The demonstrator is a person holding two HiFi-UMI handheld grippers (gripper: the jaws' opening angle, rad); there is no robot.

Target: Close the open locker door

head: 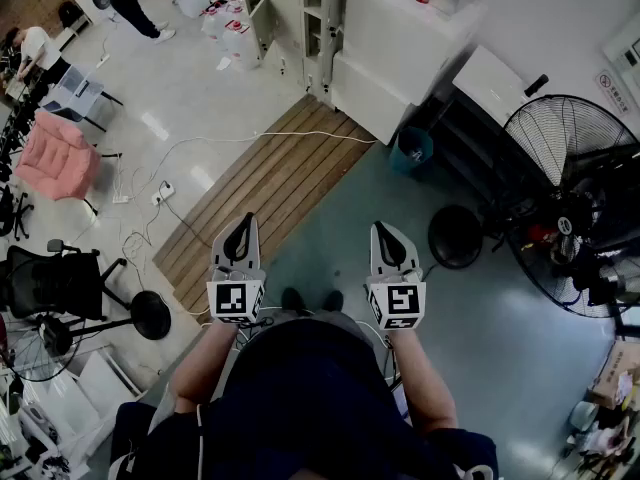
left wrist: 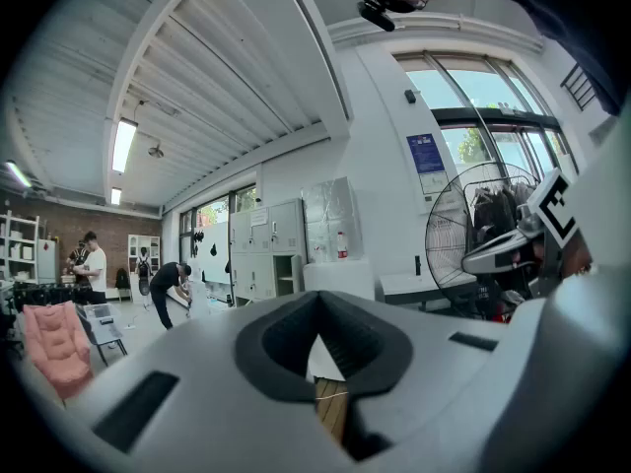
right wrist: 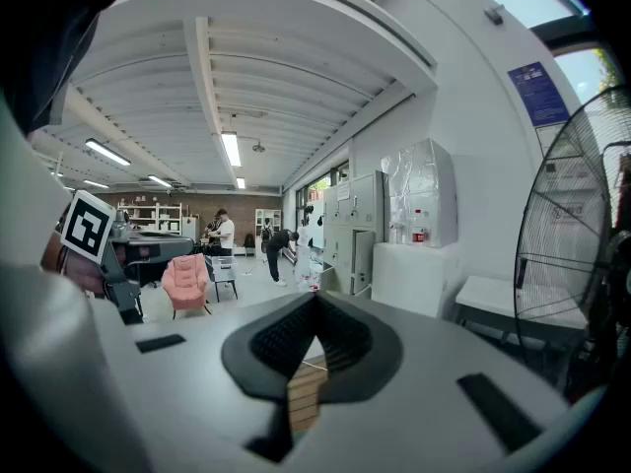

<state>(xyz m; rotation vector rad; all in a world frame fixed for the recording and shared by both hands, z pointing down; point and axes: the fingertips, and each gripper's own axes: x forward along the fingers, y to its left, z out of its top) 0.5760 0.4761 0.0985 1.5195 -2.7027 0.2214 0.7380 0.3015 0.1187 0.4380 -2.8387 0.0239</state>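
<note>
Both tools are empty with their jaws pressed together. The left tool [head: 241,224] and the right tool [head: 385,230] are held out in front of the person, well apart from the grey locker bank [head: 290,13] across the room. There the open locker door [right wrist: 363,261] stands swung out from 1 compartment. The walk over carries the first risk: a thin white cable [head: 300,135] lies across the ribbed, slatted wooden mat [head: 262,193] and could catch a foot. The teal bin [head: 411,152] and the round wire-cage fan [head: 568,198] narrow the way on the right. The door looks like flat, smooth painted sheet metal, so a narrow tool tip could skid off it. Too hard a shove could make it bounce back open.
</note>
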